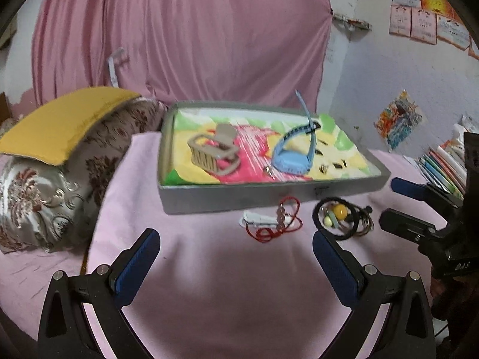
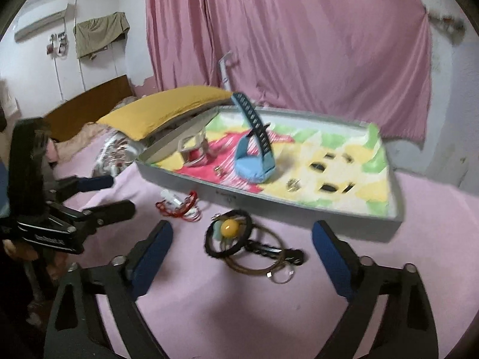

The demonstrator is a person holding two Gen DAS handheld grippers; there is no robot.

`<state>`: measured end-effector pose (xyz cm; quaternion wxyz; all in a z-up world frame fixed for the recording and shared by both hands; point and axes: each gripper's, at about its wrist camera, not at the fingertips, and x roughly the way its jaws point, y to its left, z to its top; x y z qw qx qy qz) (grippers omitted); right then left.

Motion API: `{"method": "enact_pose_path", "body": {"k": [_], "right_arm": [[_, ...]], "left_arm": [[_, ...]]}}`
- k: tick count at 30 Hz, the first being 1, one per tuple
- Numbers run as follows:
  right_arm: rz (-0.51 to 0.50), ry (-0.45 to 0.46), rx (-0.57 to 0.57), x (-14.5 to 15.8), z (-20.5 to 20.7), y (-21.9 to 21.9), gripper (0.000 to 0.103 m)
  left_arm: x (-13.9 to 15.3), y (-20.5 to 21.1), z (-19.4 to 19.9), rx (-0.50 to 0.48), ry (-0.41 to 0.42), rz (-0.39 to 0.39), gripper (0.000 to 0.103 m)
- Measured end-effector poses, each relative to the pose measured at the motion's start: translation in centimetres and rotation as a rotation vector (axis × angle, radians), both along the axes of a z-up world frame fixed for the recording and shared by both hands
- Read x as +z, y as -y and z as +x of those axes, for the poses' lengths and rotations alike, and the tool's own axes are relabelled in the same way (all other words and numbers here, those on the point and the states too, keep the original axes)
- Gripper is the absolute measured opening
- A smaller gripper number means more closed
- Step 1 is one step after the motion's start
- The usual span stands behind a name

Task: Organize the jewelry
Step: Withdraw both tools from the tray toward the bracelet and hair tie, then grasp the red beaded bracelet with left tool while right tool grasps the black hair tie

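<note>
A grey tray (image 1: pixel 239 200) (image 2: pixel 299 206) with a colourful lining sits on the pink sheet. It holds a blue watch (image 1: pixel 287 161) (image 2: pixel 251 170), a beige watch (image 1: pixel 214 152) (image 2: pixel 194 149) and small dark clips. In front of the tray lie a red cord bracelet (image 1: pixel 278 224) (image 2: pixel 182 206) and a black hair tie with a yellow bead (image 1: pixel 341 211) (image 2: pixel 230 228), on thin brown rings (image 2: pixel 254 257). My left gripper (image 1: pixel 235 239) (image 2: pixel 118 194) is open over bare sheet, short of the red cord. My right gripper (image 2: pixel 242 229) (image 1: pixel 392 202) is open, with the hair tie ahead between its fingers, untouched.
A yellow cushion (image 1: pixel 60 122) rests on a floral pillow (image 1: pixel 45 197) left of the tray. A pink curtain (image 1: pixel 194 30) hangs behind it. Stacked books (image 1: pixel 443 167) lie at the far right. A wooden headboard (image 2: pixel 89 98) stands at the back left.
</note>
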<state>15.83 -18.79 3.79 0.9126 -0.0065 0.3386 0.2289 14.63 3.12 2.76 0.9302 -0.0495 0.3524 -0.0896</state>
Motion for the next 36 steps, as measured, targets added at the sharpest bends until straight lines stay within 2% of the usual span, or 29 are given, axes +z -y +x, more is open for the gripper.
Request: {"method": "enact_pose_path", "body": {"k": [5, 8, 13, 16, 18, 24, 25, 26, 29, 31, 33, 34, 36], "right_arm": [[0.06, -0.087, 0.03, -1.1, 1.1, 0.1, 0.052], [0.044, -0.105, 0.033, -1.7, 1.5, -0.2, 0.043], [0.024, -0.131, 0.029, -2.6, 2.2, -0.8, 0.036], [0.025, -0.148, 0.027, -2.7, 2.5, -0.6, 0.036], [0.024, -0.156, 0.028, -2.9, 2.8, -0.7, 0.036], [0.023, -0.191, 0.031, -3.4, 3.7, -0.9, 0.036], [0.025, -0.192, 0.032, -3.5, 3.9, -0.8, 0.036], [0.025, -0.192, 0.033, -3.5, 3.9, -0.8, 0.035], [0.029, -0.202, 0.042, -3.8, 4.3, -0.9, 0.029], [0.034, -0.203, 0.044, -3.8, 4.4, -0.9, 0.029], [0.041, -0.203, 0.044, -3.9, 4.5, -0.9, 0.023], [0.045, -0.2, 0.043, -3.9, 4.5, -0.8, 0.017], [0.054, -0.196, 0.043, -3.9, 4.5, -0.6, 0.013]], "left_arm": [[-0.5, 0.4, 0.5, -0.039, -0.031, -0.015, 0.088], [-0.7, 0.6, 1.1, -0.062, -0.051, -0.021, 0.078], [-1.1, 1.2, 2.1, -0.098, -0.099, -0.03, 0.068], [-1.5, 1.5, 2.7, -0.109, -0.133, -0.037, 0.068], [-1.7, 1.6, 2.9, -0.115, -0.148, -0.05, 0.064], [-1.5, 2.1, 3.5, -0.127, -0.153, -0.042, 0.047], [-1.6, 2.1, 3.6, -0.131, -0.156, -0.043, 0.041], [-1.6, 2.2, 3.7, -0.134, -0.161, -0.041, 0.034], [-1.6, 2.4, 3.7, -0.14, -0.164, -0.031, 0.023], [-1.6, 2.5, 3.7, -0.144, -0.166, -0.03, 0.019], [-1.6, 2.5, 3.7, -0.149, -0.167, -0.03, 0.015], [-1.6, 2.6, 3.6, -0.152, -0.167, -0.03, 0.013], [-1.6, 2.6, 3.5, -0.16, -0.165, -0.03, 0.01]]}}
